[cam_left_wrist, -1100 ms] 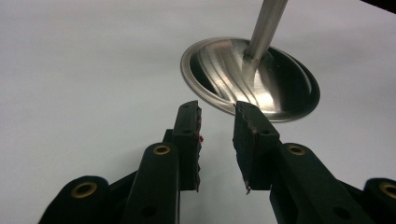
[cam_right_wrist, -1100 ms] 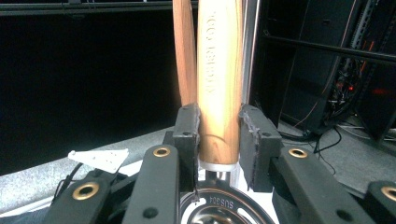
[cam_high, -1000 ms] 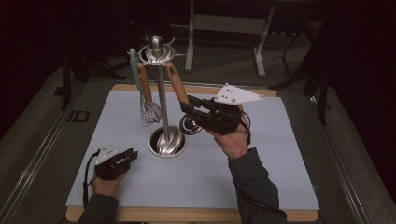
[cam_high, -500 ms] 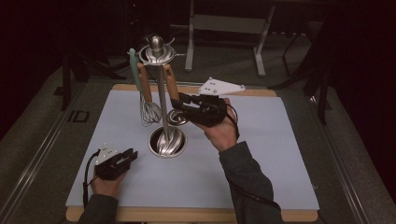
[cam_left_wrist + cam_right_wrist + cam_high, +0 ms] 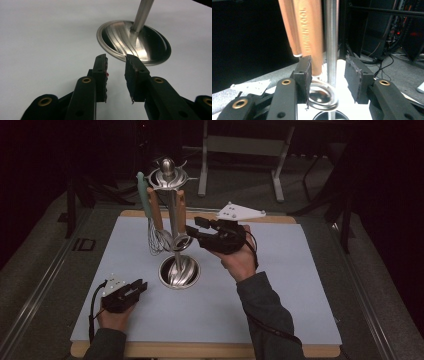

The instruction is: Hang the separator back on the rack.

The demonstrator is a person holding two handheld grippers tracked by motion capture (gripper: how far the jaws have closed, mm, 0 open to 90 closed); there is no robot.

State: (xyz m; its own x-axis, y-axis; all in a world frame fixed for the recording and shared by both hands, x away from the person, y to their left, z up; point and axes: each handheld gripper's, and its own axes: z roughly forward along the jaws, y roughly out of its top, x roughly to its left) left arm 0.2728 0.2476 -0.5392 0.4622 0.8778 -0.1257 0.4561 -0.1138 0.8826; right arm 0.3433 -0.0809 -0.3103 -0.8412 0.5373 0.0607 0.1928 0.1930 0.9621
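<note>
A wooden handle [image 5: 309, 32] reads "KITCHEN TOOL", partly blurred.

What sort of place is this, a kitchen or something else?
Probably a lab or recording workshop, not a kitchen: a utensil stand sits on a plain mat-covered table, with dark surroundings, metal frames behind, and cables and equipment racks nearby.

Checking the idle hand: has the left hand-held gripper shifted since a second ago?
No. The left hand-held gripper sits at the same spot left of the stand's base.
</note>
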